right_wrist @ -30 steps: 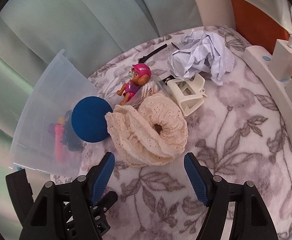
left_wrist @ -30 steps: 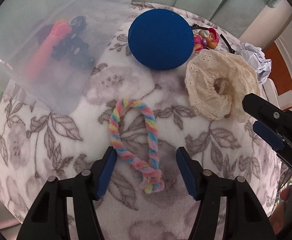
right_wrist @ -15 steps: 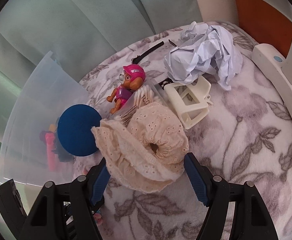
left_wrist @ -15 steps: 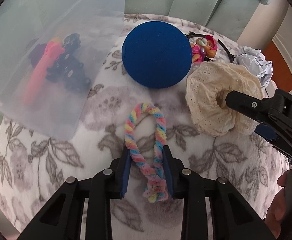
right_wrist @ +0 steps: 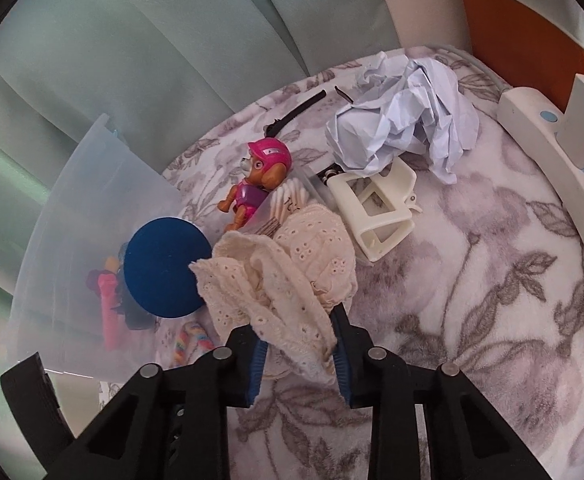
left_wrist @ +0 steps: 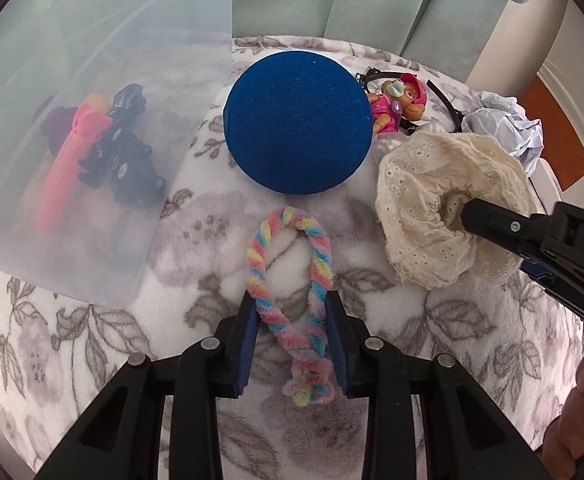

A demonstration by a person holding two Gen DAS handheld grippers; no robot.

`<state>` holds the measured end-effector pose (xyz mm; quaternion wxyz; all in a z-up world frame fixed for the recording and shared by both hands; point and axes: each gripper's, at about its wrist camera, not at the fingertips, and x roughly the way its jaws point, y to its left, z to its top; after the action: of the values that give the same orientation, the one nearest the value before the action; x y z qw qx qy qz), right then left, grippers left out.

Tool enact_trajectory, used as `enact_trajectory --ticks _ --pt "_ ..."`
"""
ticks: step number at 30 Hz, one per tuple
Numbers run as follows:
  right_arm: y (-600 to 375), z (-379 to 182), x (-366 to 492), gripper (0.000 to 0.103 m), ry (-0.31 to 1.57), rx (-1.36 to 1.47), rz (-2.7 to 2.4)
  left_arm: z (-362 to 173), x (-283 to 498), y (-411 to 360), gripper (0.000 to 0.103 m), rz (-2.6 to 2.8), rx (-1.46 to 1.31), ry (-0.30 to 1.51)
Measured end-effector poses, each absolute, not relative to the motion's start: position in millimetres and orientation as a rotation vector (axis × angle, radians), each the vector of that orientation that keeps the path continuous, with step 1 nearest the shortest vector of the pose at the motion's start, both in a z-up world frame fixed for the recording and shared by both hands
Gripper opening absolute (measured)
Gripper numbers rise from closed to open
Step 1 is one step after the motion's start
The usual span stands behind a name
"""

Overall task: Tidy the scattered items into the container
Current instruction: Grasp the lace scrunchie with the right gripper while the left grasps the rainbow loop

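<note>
Floral fleece blanket point(left_wrist: 431, 328): left tongs point(left_wrist: 292, 340) clamped on rainbow twisted pipe-cleaner loop point(left_wrist: 292, 272); right tongs point(right_wrist: 297, 356) had just closed onto cream lace scrunchie point(right_wrist: 288, 272), beside it.

Left gripper point(left_wrist: 292, 332) jaws closed on pipe-cleaner loop point(left_wrist: 290, 280), right gripper point(right_wrist: 297, 346) on scrunchie point(right_wrist: 284, 276)

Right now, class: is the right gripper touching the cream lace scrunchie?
Touching. The right wrist view shows the right gripper, just closed, with both blue pads pinching the cream lace scrunchie's bunched fabric.
</note>
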<state>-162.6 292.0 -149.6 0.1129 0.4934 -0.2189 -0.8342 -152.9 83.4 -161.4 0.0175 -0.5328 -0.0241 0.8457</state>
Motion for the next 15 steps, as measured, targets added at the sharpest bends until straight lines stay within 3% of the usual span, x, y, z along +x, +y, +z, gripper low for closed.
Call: enact_trajectory --ticks 4,15 --pt "292.0 -140.9 -157.4 0.024 -0.642 1.412 -2.452 -161.2 -153.3 82.7 0.033 2.625 -1.656 -0.084" --pt "299.8 -117.7 -132.9 0.022 -0.653 1.355 -2.483 -157.1 -145.7 65.9 0.024 2.6 -1.664 -0.137"
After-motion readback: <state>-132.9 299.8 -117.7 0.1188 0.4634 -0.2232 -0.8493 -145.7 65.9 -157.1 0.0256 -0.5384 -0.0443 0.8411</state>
